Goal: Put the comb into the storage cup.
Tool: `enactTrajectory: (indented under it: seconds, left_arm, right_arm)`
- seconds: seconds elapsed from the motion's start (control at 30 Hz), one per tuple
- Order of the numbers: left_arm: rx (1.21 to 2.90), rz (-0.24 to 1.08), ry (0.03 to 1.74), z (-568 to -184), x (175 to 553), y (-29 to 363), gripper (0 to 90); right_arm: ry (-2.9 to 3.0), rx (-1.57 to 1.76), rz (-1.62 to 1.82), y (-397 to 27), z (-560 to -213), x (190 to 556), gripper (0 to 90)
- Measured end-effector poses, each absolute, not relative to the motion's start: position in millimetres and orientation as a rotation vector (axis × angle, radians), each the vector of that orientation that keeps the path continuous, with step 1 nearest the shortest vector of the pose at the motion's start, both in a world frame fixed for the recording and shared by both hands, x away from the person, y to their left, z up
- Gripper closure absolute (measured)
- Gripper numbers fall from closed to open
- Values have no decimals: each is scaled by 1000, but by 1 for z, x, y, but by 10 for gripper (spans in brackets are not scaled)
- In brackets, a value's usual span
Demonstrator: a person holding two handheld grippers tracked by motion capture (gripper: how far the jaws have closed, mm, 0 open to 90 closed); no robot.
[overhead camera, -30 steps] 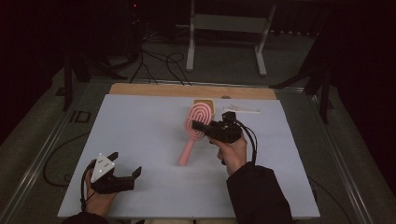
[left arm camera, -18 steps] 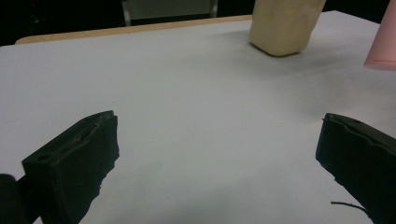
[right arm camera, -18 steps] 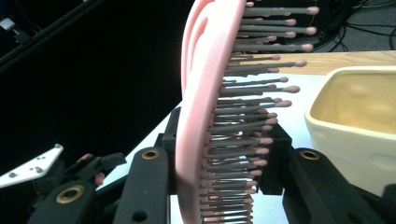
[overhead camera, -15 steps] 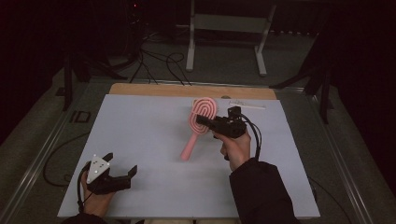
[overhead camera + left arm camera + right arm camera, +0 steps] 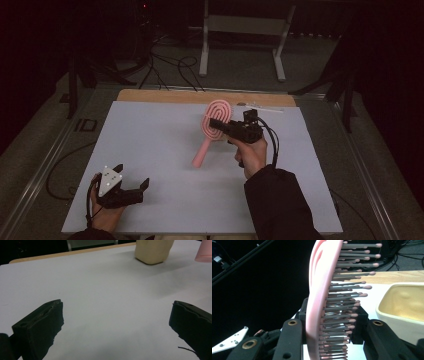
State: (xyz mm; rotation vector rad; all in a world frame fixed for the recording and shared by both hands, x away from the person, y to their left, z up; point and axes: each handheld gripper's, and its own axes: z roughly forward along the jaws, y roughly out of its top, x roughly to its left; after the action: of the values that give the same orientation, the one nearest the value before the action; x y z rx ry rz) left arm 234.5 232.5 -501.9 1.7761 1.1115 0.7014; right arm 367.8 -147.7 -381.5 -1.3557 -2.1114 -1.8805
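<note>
You have a white table top [image 5: 165, 150] with a wooden strip [image 5: 165, 96] along its far edge, 1 cream bowl [image 5: 404, 305] on it, and a metal stand [image 5: 245, 30] and cables [image 5: 165, 65] on the floor beyond.

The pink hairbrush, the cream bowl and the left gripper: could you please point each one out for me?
pink hairbrush [image 5: 204, 150], high view, on its handle.
cream bowl [image 5: 404, 302], right gripper view, on its inner wall.
left gripper [image 5: 115, 322], left gripper view, midway between its open jaws.

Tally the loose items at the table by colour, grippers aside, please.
Pink: 1, the hairbrush clamped in the right gripper
Cream: 1, the container beside it
Total: 2
</note>
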Motion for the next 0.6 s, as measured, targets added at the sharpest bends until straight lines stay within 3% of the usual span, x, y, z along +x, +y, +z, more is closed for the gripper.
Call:
enactTrajectory:
  seconds: [0.6]
  left_arm:
    - [1771, 702, 1112, -501, 234, 232, 2]
  right_arm:
    - [-2110, -1364, -1886, -148, -373, 377, 636]
